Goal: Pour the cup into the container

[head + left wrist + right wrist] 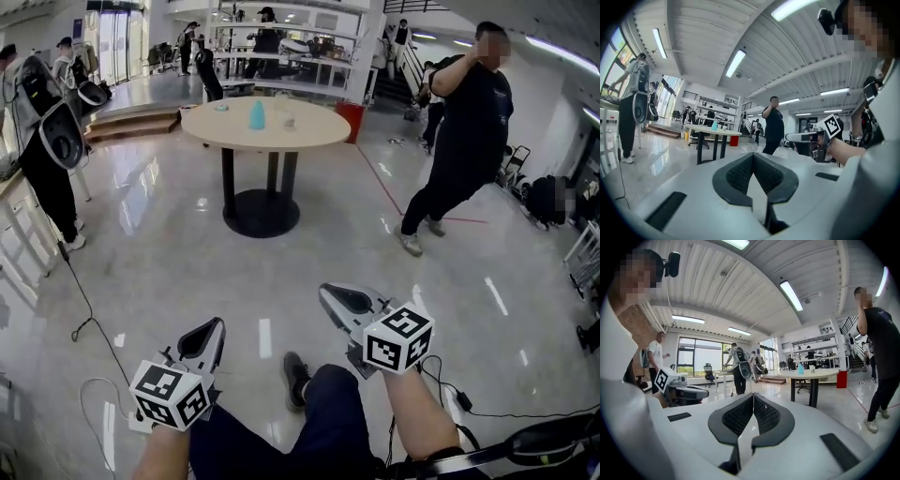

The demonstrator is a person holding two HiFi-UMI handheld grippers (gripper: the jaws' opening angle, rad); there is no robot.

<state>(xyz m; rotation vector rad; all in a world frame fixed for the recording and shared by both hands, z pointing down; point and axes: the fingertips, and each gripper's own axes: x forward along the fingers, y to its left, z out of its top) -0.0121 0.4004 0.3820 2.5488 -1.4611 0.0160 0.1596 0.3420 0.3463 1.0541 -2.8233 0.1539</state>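
Far ahead stands a round wooden table (pixel 314 131) on a black pedestal. On it are a pale blue container (pixel 257 114) and a small white cup (pixel 290 122); what they hold is too small to tell. The table appears again in the left gripper view (pixel 723 132) and the right gripper view (pixel 816 374), with the blue container (pixel 800 368) on top. My left gripper (pixel 215 327) and right gripper (pixel 327 294) are held low over the floor, well short of the table. Both point forward with jaws shut and nothing between them, as seen on the left gripper (pixel 753 157) and the right gripper (pixel 753 397).
A person in black (pixel 466 131) stands to the right of the table. A person with a backpack (pixel 42 141) stands at the left. A cable (pixel 82 323) trails over the glossy floor. A red bin (pixel 352 120) and steps (pixel 131 122) lie behind the table.
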